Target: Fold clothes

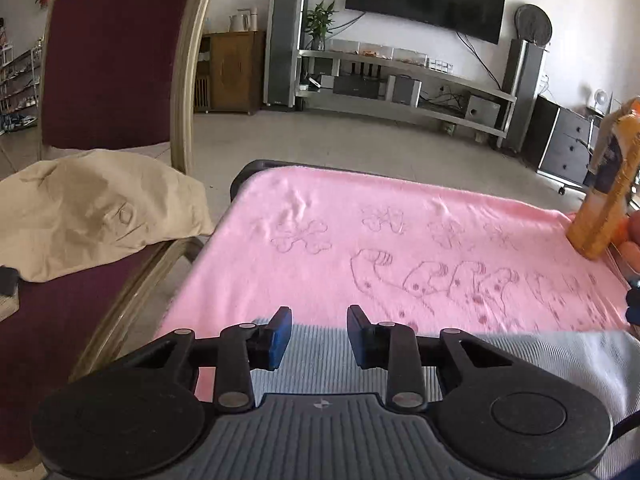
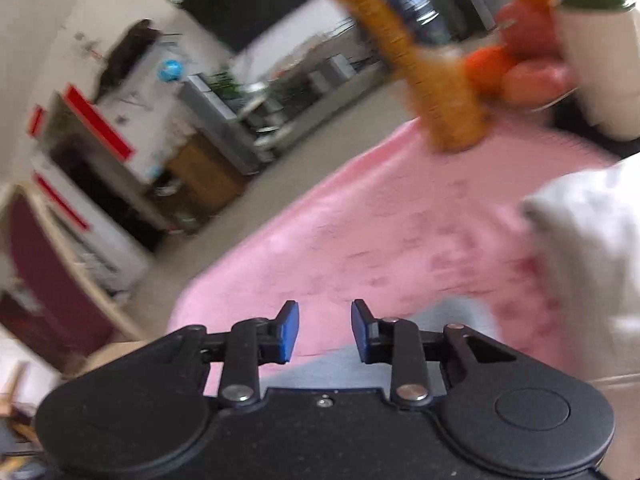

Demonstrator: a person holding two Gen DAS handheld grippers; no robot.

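A pink towel [image 1: 400, 248] with printed outlines covers the table. A grey ribbed garment [image 1: 520, 356] lies flat along the table's near edge, under my left gripper [image 1: 319, 334], which is open and empty just above it. A beige garment [image 1: 92, 208] lies crumpled on the chair seat at left. In the blurred right wrist view my right gripper [image 2: 325, 330] is open and empty above the pink towel [image 2: 360, 232] and a strip of the grey garment [image 2: 340, 368]. A white cloth [image 2: 592, 264] sits at right.
A maroon chair [image 1: 108, 60] with a pale frame stands left of the table. An orange package [image 1: 604, 184] and fruit stand at the table's far right; they also show in the right wrist view [image 2: 436, 80], with a white pot [image 2: 600, 60]. A TV stand lies beyond.
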